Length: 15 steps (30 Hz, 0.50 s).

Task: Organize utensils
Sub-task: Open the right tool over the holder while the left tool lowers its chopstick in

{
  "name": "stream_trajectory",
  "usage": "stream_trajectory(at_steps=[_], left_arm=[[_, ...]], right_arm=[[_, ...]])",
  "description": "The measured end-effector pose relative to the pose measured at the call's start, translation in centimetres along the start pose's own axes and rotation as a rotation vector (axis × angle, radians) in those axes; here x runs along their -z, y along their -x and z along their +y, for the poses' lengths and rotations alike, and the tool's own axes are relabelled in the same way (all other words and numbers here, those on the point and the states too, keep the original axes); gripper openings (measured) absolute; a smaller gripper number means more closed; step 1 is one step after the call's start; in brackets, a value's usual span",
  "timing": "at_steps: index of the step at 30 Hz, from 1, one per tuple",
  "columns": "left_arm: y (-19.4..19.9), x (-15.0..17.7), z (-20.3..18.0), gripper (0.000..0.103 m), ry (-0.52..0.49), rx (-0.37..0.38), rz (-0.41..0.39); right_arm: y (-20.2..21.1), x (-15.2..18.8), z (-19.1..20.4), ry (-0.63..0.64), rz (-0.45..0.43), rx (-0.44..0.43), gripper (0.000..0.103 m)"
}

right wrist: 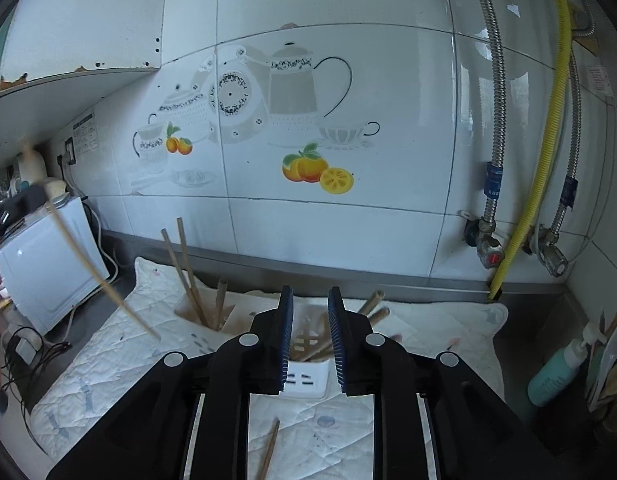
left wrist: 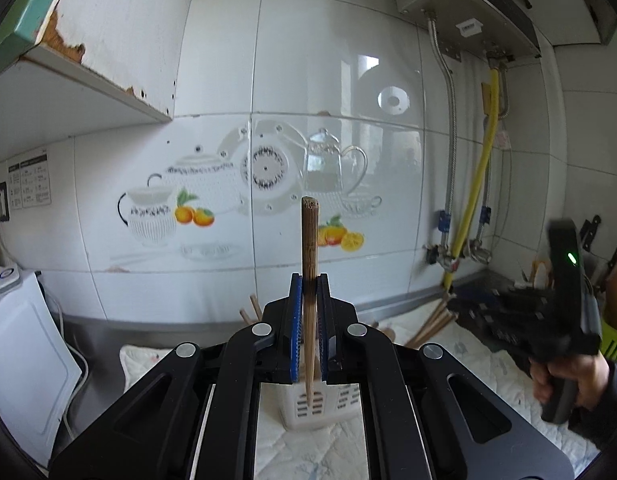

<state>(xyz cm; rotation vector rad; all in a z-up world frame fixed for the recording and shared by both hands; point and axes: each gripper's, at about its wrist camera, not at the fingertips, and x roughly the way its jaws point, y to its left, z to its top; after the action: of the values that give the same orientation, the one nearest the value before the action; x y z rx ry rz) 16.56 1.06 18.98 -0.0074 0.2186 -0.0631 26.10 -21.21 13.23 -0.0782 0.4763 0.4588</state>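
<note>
- Chopstick (left wrist: 309,276) stands upright in the left claw (left wrist: 308,320), pinched between the blue pads (left wrist: 295,320) near its middle, thick end up and thin tip pointing down
- Its tip hangs right over the white slotted holder (left wrist: 308,404) below, so the upright hold looks chosen for a straight drop into that holder
- Right claw (right wrist: 310,336) is spread, nothing between its pads, and it sits above the holder (right wrist: 304,376) with one compartment framed in the gap
- Other chopsticks (right wrist: 188,276) already lean in the holder's left compartment, and more (right wrist: 372,304) poke out on the right, thick ends up; leaning against the walls keeps them from falling out
- One loose chopstick (right wrist: 270,448) lies flat on the quilted cloth (right wrist: 108,360) that covers the surface, in front of the holder and near the right claw; I judge it the likely next pick for that free claw
- Sorting looks partly done: several sticks are housed, one is held, one is still loose
- Risk: a tilted release could let the tip catch on the holder's rim
</note>
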Motion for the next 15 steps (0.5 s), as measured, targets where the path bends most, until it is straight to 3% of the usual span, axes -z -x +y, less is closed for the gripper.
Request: stream_trajectory(at_steps=[8,15], left_arm=[[-2.6,-2.3,0.2,0.006,0.012,-0.025,-0.047],[-5.6,-1.7,0.4,0.006,0.040,-0.035,-0.045]], right_arm=[[3.5,5.9,1.5,-0.023,0.040,-0.063,0.024],[4.9,13.3,2.4,-0.062,0.113,-0.076,0.024]])
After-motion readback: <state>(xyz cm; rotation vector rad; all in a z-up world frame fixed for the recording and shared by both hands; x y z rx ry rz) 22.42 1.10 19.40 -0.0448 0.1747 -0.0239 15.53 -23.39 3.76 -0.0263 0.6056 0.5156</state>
